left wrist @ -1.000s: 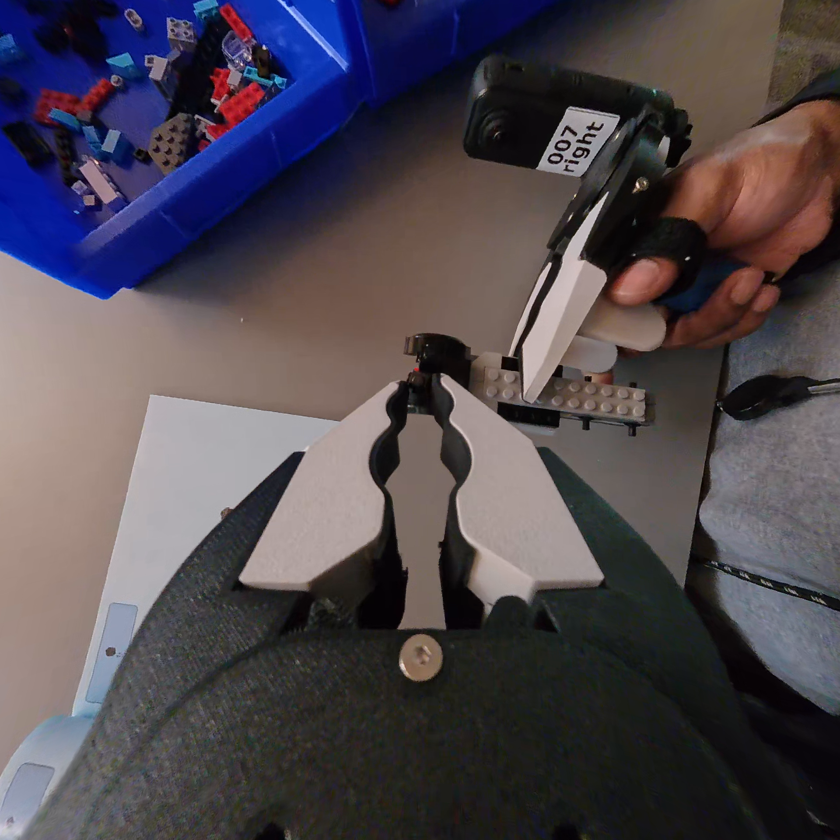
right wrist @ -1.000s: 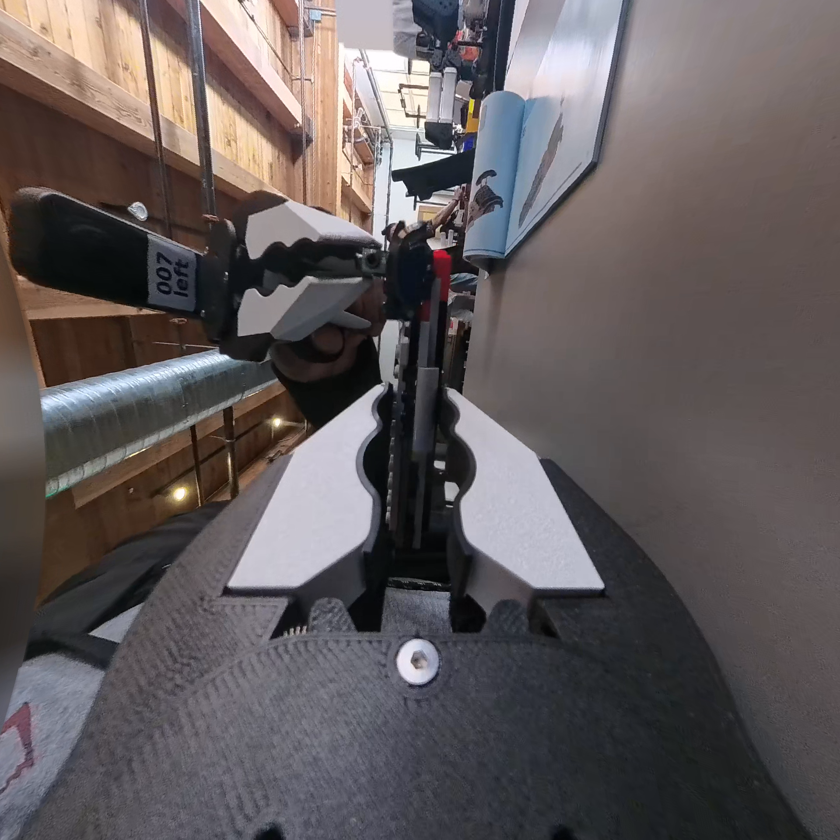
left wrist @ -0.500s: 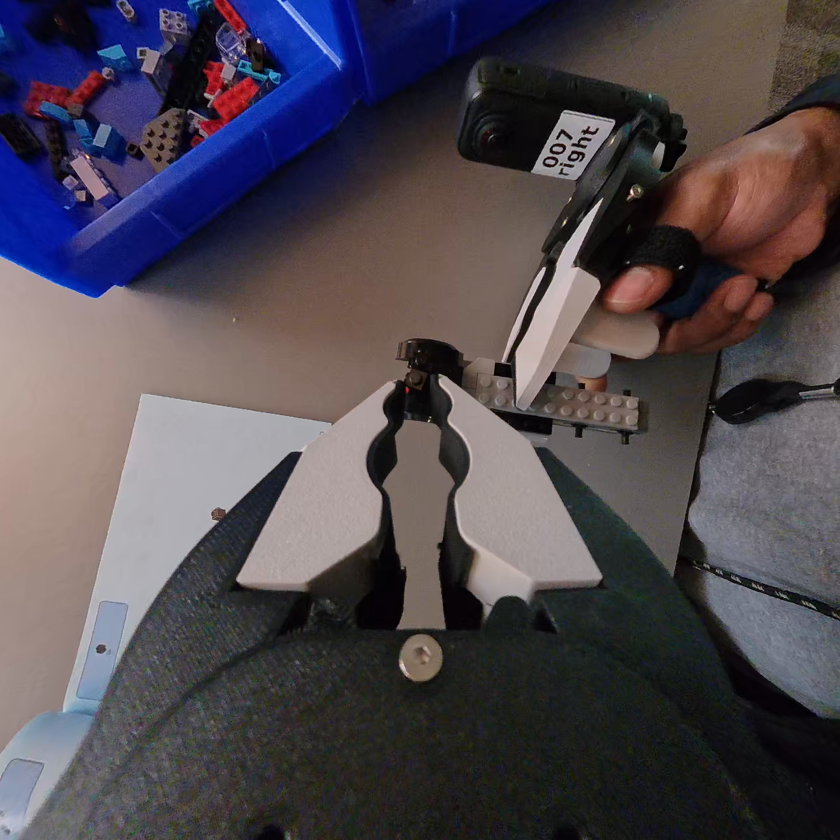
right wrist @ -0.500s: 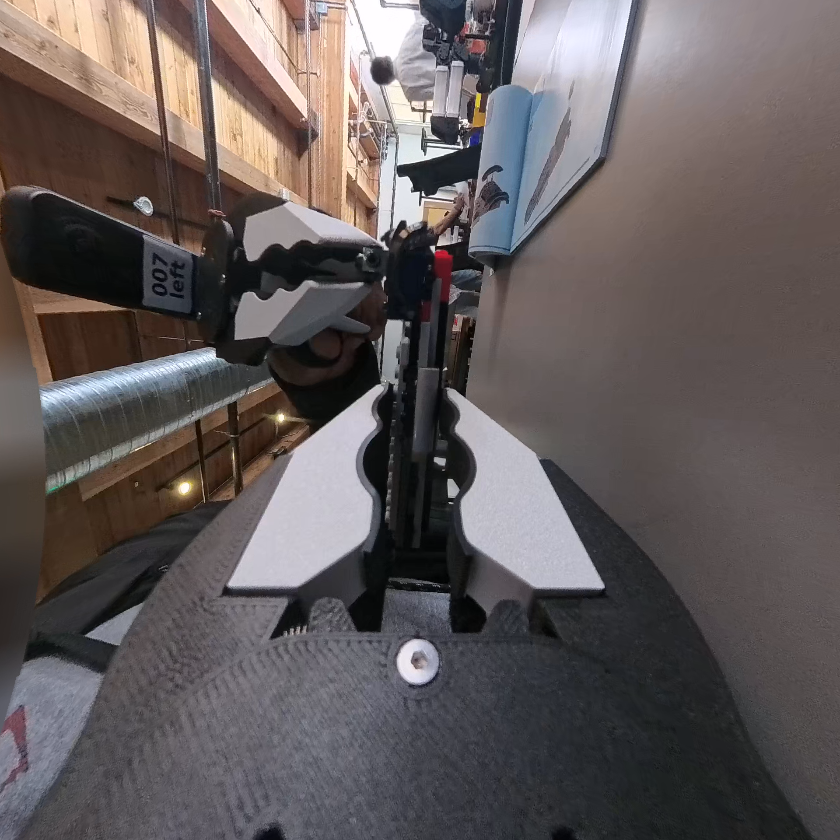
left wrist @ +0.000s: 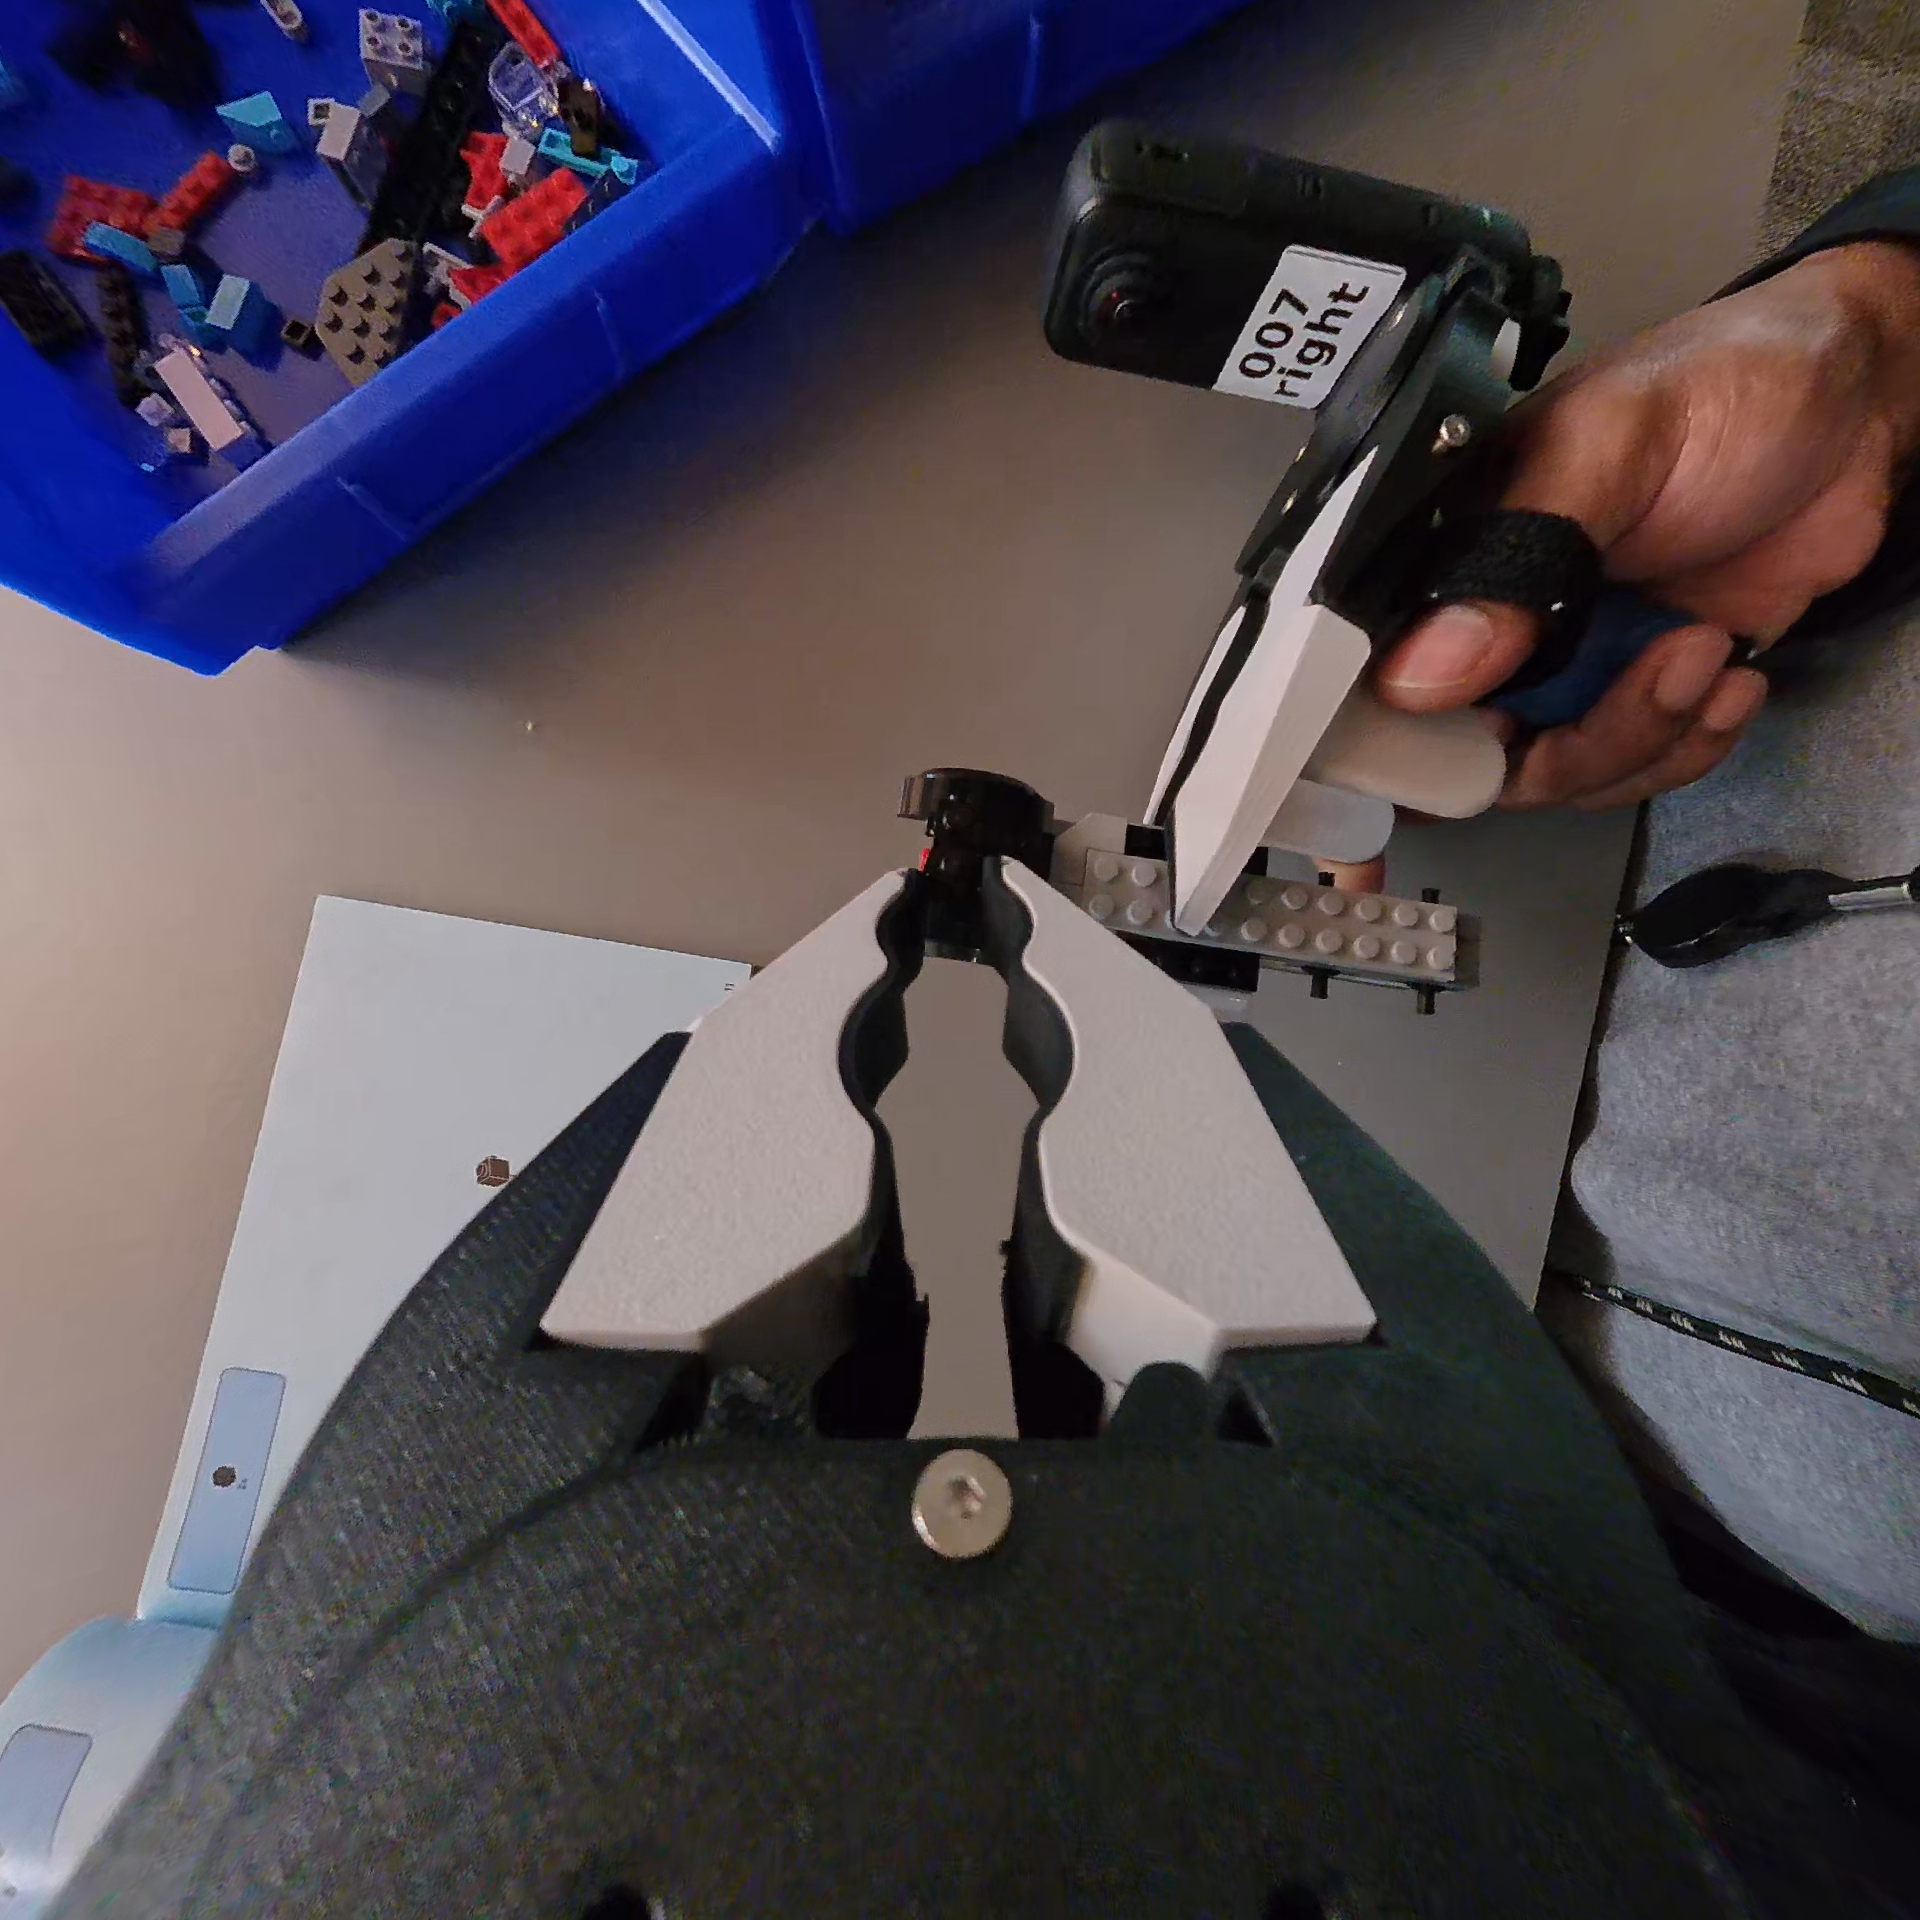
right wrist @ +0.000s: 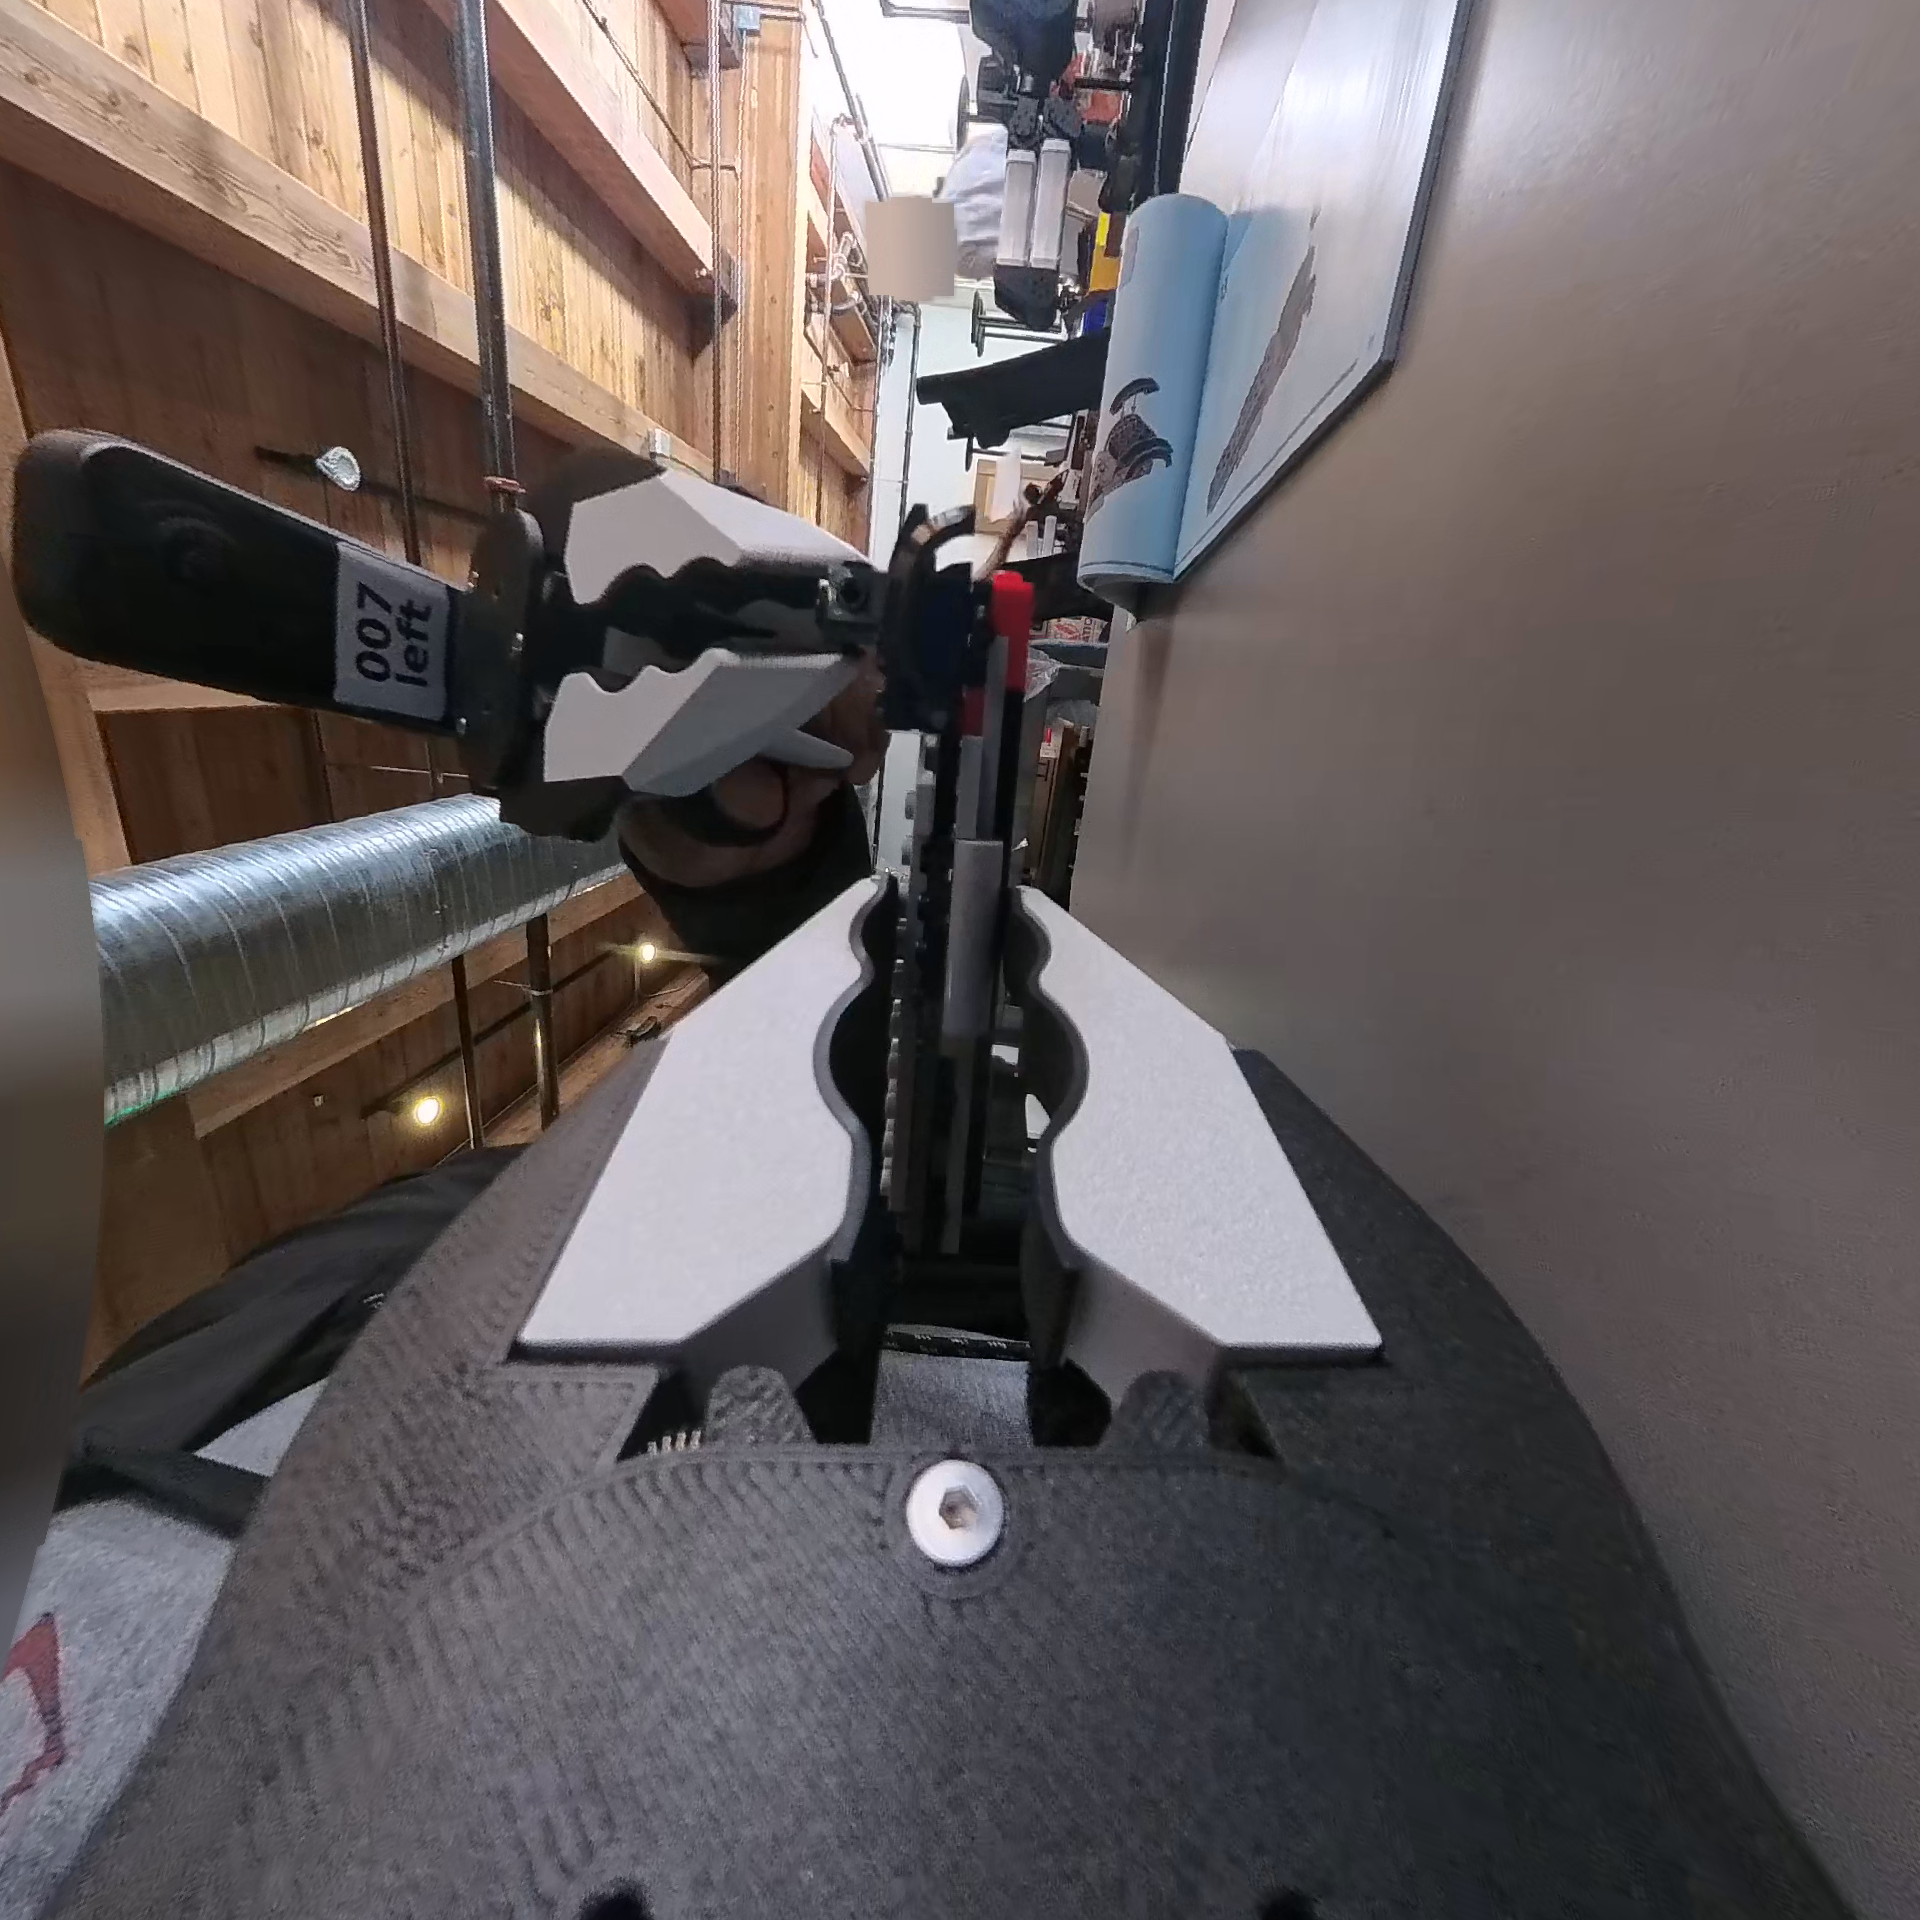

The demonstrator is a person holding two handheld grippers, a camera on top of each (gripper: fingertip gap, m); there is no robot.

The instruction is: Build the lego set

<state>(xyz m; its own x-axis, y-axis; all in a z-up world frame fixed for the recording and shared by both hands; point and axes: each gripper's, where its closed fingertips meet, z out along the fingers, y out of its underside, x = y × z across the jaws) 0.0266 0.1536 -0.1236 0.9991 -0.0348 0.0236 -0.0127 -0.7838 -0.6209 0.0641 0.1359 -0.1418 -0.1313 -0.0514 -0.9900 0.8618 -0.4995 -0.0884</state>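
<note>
I'm working over a plain grey counter [left wrist: 644, 727], and held just above it is the part-built lego model [left wrist: 1288, 920], a long grey studded plate with black pieces beneath and a red bit at one end. My right gripper [left wrist: 1195, 914] has its jaws pressed onto the plate across its thickness, gripping it edge-on in the right wrist view. My left gripper [left wrist: 956, 883] has its jaws nearly together, pinching a small black piece [left wrist: 961, 842] at the model's near end, against a round black part there. I judge I'm seating that piece onto the end of the model; the next move calls for a straight, firm push with the right side bracing, then letting go on the left. Beyond lie the instruction booklet [left wrist: 457, 1049] under my left gripper and a blue bin [left wrist: 499, 384] of loose bricks [left wrist: 520, 223], well apart from the model.
</note>
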